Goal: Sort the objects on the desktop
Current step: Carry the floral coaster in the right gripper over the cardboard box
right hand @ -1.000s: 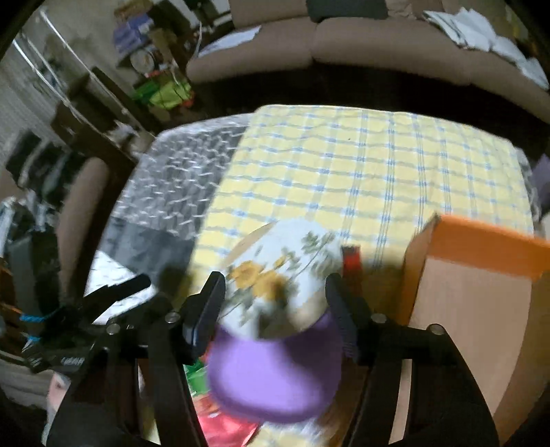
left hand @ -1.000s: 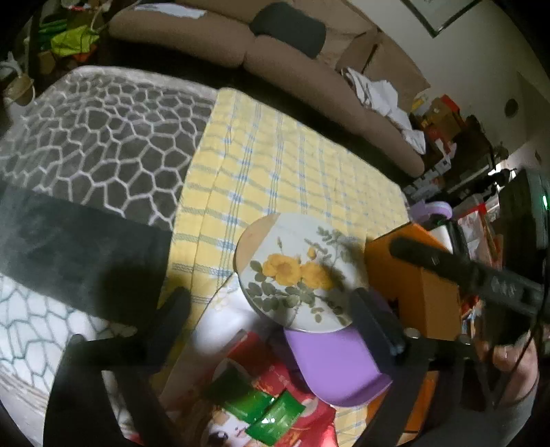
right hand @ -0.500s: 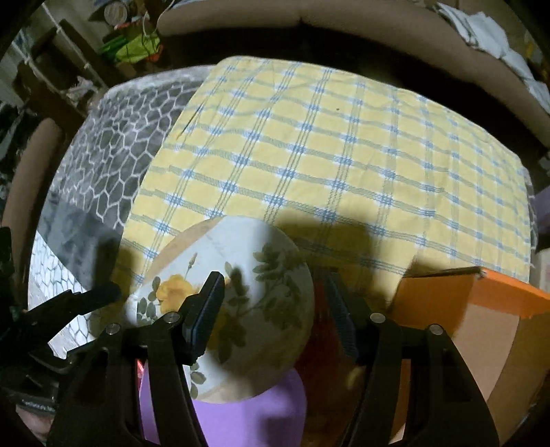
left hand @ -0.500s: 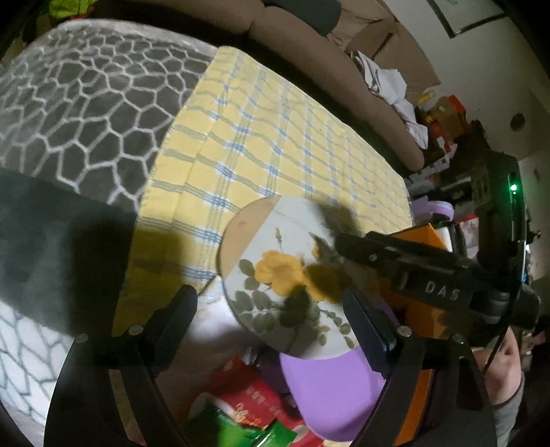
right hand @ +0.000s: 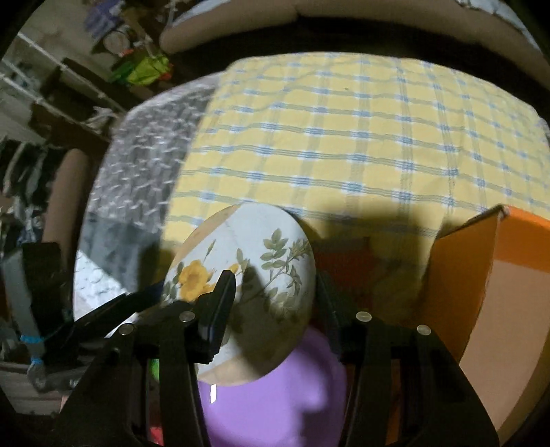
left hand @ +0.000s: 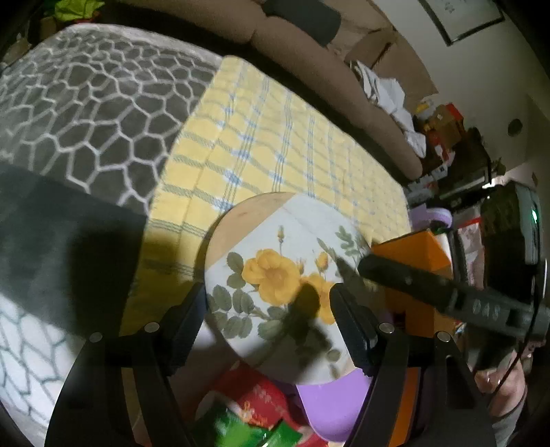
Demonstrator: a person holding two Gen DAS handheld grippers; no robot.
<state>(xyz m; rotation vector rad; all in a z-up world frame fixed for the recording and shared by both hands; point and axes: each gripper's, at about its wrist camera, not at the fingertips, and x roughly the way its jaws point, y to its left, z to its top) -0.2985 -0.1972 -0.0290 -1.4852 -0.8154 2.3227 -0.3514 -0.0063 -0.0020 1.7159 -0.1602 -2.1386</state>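
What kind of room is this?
Probably a lived-in living room: a long tan sofa behind the yellow checked cloth, a framed picture on the wall, and stacked boxes.

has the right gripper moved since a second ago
Yes. The right gripper has come down toward the round floral plate, its jaws just closing either side of the rim without pressing yet; the orange cardboard box beside it looms larger.

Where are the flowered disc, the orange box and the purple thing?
Flowered disc [left hand: 275,275], left wrist view, on its yellow bloom.
Orange box [right hand: 515,275], right wrist view, on its side wall.
Purple thing [right hand: 275,405], right wrist view, on its top.
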